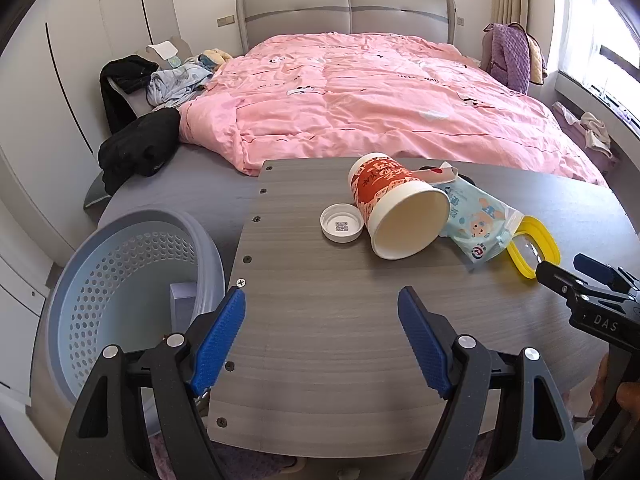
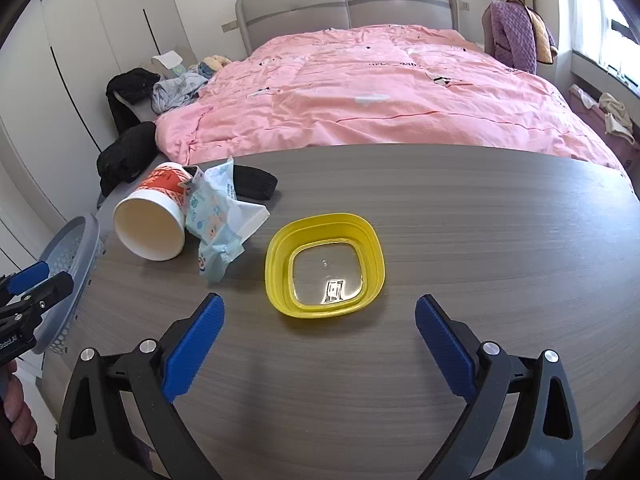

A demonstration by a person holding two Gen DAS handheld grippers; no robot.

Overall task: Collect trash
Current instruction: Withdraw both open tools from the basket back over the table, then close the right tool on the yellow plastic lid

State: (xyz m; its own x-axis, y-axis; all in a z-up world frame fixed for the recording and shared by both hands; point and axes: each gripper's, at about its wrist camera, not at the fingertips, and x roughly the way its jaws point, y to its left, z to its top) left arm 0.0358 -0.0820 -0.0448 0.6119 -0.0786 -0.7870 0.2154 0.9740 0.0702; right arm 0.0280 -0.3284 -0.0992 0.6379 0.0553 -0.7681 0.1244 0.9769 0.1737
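Note:
A red-and-white paper cup (image 1: 394, 208) (image 2: 154, 218) lies on its side on the grey wood table (image 1: 320, 320). A white cap (image 1: 342, 223) lies to its left. A light blue wipes packet (image 1: 478, 220) (image 2: 218, 224) lies to its right, beside a yellow-rimmed clear lid (image 1: 532, 246) (image 2: 325, 266). A perforated blue-grey basket (image 1: 120, 280) (image 2: 70, 276) stands left of the table. My left gripper (image 1: 322, 316) is open and empty over the table's near left part. My right gripper (image 2: 320, 328) is open and empty, just short of the yellow lid.
A black flat object (image 2: 254, 186) lies behind the packet. A bed with a pink quilt (image 1: 380, 96) stands beyond the table, with dark clothes (image 1: 136, 148) piled at its left edge. White wardrobes line the left wall.

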